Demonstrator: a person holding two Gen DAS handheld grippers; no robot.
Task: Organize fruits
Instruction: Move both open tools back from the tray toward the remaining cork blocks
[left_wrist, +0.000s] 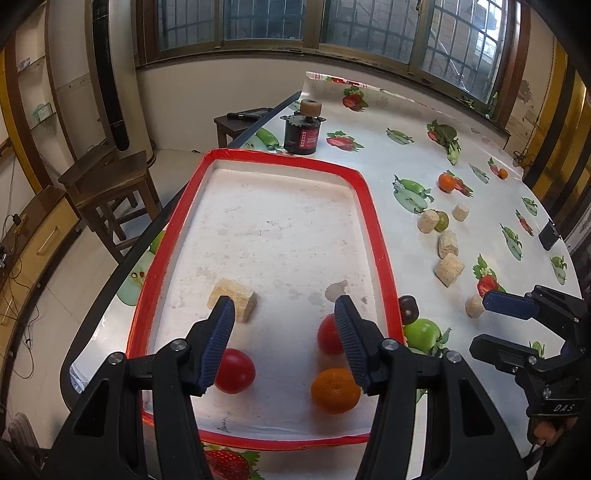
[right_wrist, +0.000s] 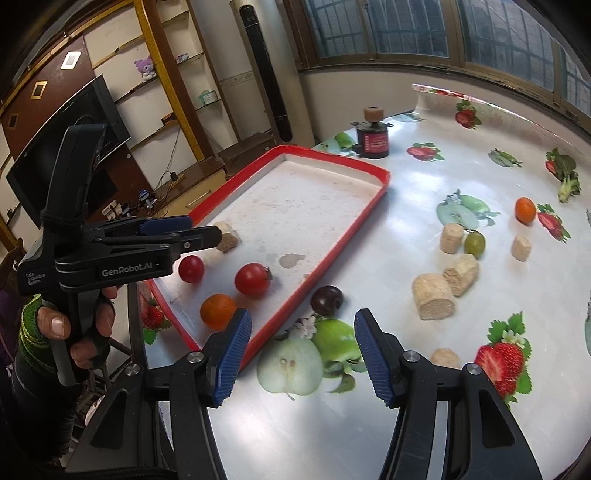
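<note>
Hovering over the red-rimmed tray (left_wrist: 373, 221) w/ the left gripper (left_wrist: 284, 332), fingers (left_wrist: 221, 332) standing fairly wide, nothing between the pads. Showing one red tomato (left_wrist: 236, 371) just right of the left finger, partly tucked behind it; a second red tomato (left_wrist: 328, 336) peeking out from behind the right finger; an orange (left_wrist: 334, 390) sitting just below that, near the tray's front rim. Sitting beyond the left fingertip, a tan cork-like block (left_wrist: 236, 302), also inside the tray. Hanging over the tablecloth (right_wrist: 424, 177) w/ the right gripper (right_wrist: 303, 354), fingers apart at medium width, empty, printed apple art in the gap. Resting just past the right gripper's fingertips, outside the tray and near its rim, a dark plum-like fruit (right_wrist: 327, 300). Lying further out to the right of the right finger: more tan blocks (right_wrist: 434, 301), a green fruit (right_wrist: 474, 242) touching one of them, and a small orange (right_wrist: 525, 209) well apart. Standing beyond the tray's far end, a dark jar (right_wrist: 373, 138) w/ a cork-coloured knob on top.
</note>
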